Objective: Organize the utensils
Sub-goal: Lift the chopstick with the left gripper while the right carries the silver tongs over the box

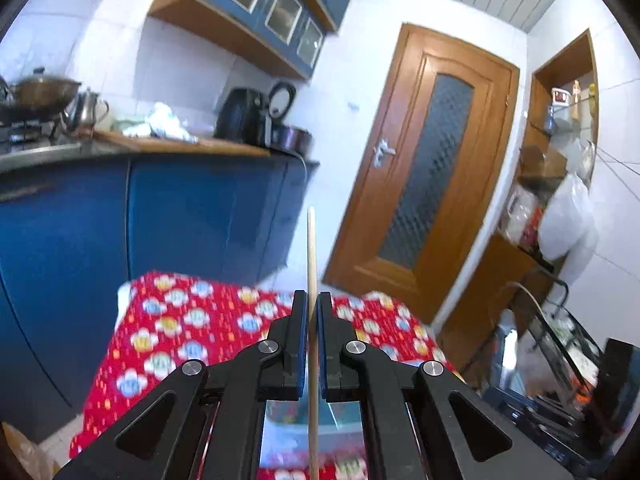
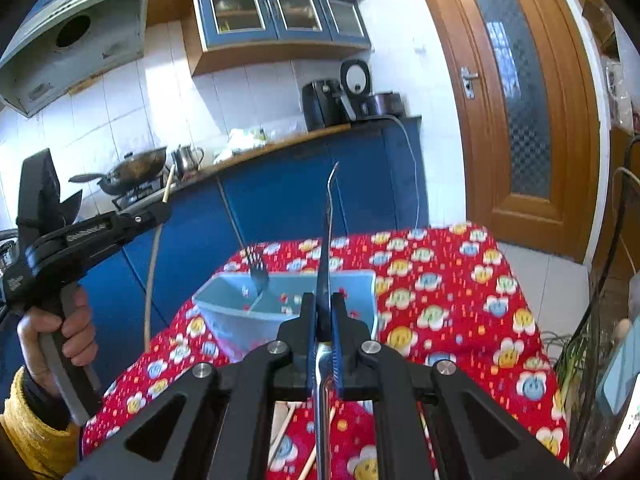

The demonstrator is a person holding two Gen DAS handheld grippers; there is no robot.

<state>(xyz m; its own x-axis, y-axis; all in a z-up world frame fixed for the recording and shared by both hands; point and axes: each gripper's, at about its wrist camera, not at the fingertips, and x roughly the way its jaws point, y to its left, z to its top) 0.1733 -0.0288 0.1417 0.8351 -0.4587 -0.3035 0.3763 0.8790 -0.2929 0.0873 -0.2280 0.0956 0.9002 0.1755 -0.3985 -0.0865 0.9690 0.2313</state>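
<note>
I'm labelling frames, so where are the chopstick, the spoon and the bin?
chopstick [image 1: 311, 264]: left wrist view, on the shaft above the gripper.
spoon [image 2: 329, 216]: right wrist view, on the metal blade edge above the gripper.
bin [image 2: 224, 322]: right wrist view, on its near pale blue wall.

Matte black grippers [image 1: 313, 300], two-fingered, with blue pads [image 1: 298, 356] lining the inner faces. Angular arms with triangular cut-outs, joined by round silver screws [image 1: 193, 368]. From the right wrist, same build [image 2: 324, 304]; left gripper [image 2: 160, 210] seen side-on, with pale lettering along its body and a grey-and-black handle. Hand [image 2: 60, 340] around that handle, mustard-yellow knitted cuff [image 2: 36, 432] below.
</note>
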